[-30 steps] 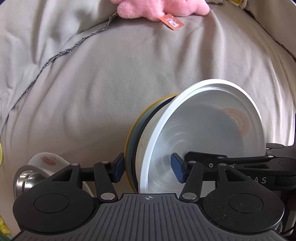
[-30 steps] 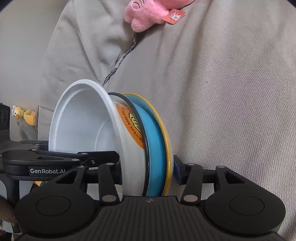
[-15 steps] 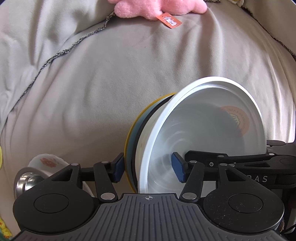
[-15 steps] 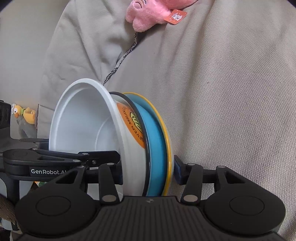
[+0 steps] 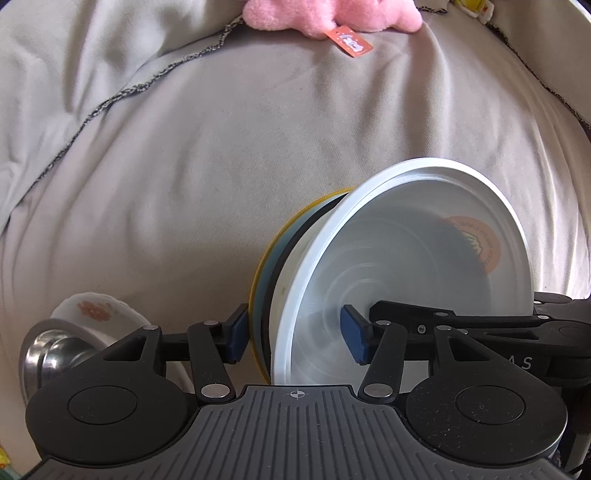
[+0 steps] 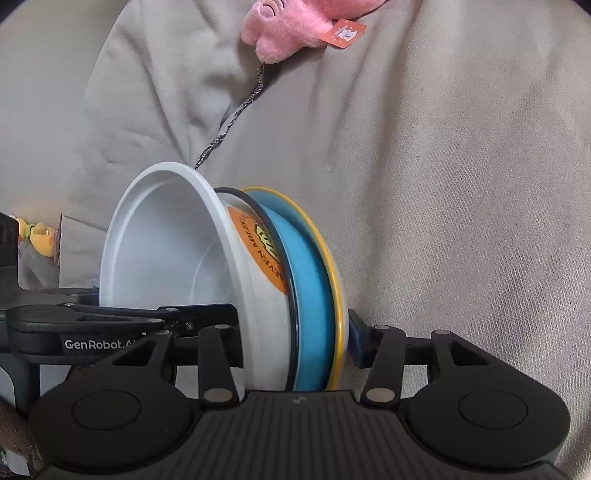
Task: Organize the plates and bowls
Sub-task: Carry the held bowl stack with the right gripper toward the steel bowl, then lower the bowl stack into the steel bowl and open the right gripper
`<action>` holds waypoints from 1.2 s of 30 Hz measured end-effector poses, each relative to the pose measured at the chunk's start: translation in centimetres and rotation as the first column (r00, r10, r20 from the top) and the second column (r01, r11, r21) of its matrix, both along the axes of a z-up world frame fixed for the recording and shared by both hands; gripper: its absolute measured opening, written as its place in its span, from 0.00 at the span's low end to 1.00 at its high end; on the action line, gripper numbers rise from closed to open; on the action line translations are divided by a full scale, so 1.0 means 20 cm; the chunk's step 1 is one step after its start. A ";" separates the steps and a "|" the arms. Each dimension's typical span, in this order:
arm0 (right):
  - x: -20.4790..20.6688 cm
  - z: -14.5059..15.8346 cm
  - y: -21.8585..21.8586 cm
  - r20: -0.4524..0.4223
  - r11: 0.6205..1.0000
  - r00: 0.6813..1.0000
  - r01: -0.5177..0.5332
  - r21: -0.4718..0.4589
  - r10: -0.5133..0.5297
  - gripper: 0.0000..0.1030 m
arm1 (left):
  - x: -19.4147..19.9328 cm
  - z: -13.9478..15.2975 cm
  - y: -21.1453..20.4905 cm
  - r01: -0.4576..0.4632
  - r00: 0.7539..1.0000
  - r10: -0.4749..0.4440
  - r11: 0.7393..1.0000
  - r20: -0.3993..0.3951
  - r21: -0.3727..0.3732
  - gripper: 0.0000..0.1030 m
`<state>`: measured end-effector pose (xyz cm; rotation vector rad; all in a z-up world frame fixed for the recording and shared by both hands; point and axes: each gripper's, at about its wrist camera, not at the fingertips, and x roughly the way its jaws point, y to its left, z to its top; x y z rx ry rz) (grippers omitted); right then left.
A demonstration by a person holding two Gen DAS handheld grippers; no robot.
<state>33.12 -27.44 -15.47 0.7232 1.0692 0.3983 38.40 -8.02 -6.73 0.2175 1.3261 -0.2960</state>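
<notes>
A stack of dishes stands on edge between both grippers: a white bowl [image 5: 406, 266], a black-rimmed white plate with an orange label [image 6: 266, 251], and a blue plate with a yellow rim [image 6: 314, 280]. My left gripper [image 5: 295, 332] is shut on the stack, one finger inside the bowl, the other behind the yellow rim [image 5: 258, 280]. My right gripper [image 6: 295, 339] is shut on the same stack from the opposite side. The white bowl also shows in the right wrist view [image 6: 162, 243]. Each gripper's fingers show in the other's view.
A grey fabric-covered cushion [image 5: 221, 147] fills the background. A pink plush toy with an orange tag [image 5: 332, 14] lies at the top. A floral white dish [image 5: 99, 314] and a steel bowl [image 5: 48, 347] sit at the lower left. A yellow toy [image 6: 37, 236] is at left.
The held stack and both grippers have shifted only slightly; the background slid up a little. Both grips stay the same.
</notes>
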 end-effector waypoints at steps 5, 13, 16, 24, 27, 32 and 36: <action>-0.01 0.02 0.04 -0.014 1.000 1.000 -0.003 0.005 0.003 0.47 | -0.03 0.03 0.05 -0.005 1.000 0.005 1.000 0.014 -0.006 0.55; -0.05 0.20 0.15 0.048 0.999 0.998 -0.027 -0.035 0.028 0.47 | -0.11 0.23 0.21 -0.026 0.996 0.031 0.998 0.089 -0.054 0.56; -0.06 0.33 0.22 0.090 0.998 0.995 -0.042 -0.056 0.047 0.47 | -0.15 0.36 0.31 -0.040 0.990 0.050 0.996 0.135 -0.074 0.55; 0.00 0.61 0.67 0.185 0.981 0.965 -0.171 -0.089 0.185 0.47 | -0.30 0.58 0.78 -0.167 0.958 0.183 0.982 0.220 -0.090 0.56; 0.05 0.62 0.89 0.174 0.966 0.952 -0.237 -0.104 0.252 0.47 | -0.34 0.53 0.99 -0.240 0.945 0.260 0.963 0.198 -0.121 0.55; 0.05 0.50 1.15 0.082 0.933 0.938 -0.321 -0.159 0.337 0.47 | -0.36 0.29 1.23 -0.323 0.934 0.343 0.930 0.100 -0.175 0.55; 0.06 0.38 1.25 -0.010 0.919 0.937 -0.343 -0.196 0.348 0.47 | -0.37 0.14 1.31 -0.330 0.937 0.345 0.925 0.054 -0.191 0.51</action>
